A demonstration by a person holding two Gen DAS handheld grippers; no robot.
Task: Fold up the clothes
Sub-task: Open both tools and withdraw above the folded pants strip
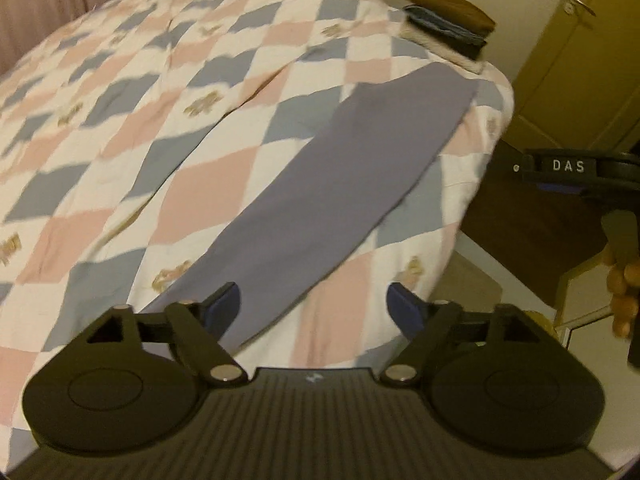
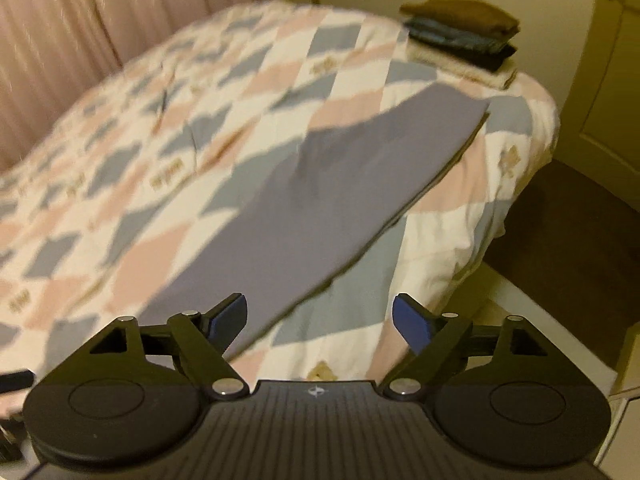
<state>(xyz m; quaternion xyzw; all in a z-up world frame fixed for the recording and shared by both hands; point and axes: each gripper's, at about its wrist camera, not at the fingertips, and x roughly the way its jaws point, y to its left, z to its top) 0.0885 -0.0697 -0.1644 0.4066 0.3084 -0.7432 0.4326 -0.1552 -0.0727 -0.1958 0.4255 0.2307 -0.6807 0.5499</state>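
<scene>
A long grey-lilac garment (image 1: 320,192) lies folded into a narrow strip on the checked quilt, running from my near side toward the bed's far right corner; it also shows in the right wrist view (image 2: 340,200). My left gripper (image 1: 314,308) is open, its blue pads just above the strip's near end, holding nothing. My right gripper (image 2: 320,320) is open and empty, over the strip's near right edge. The right gripper's body (image 1: 576,168) shows at the right of the left wrist view.
A stack of folded clothes (image 1: 448,20), brown on top, sits at the bed's far right corner, also seen in the right wrist view (image 2: 460,32). The checked quilt (image 1: 140,120) covers the bed. Pink curtains (image 2: 100,12) hang behind. A door (image 1: 580,60) and dark floor lie right.
</scene>
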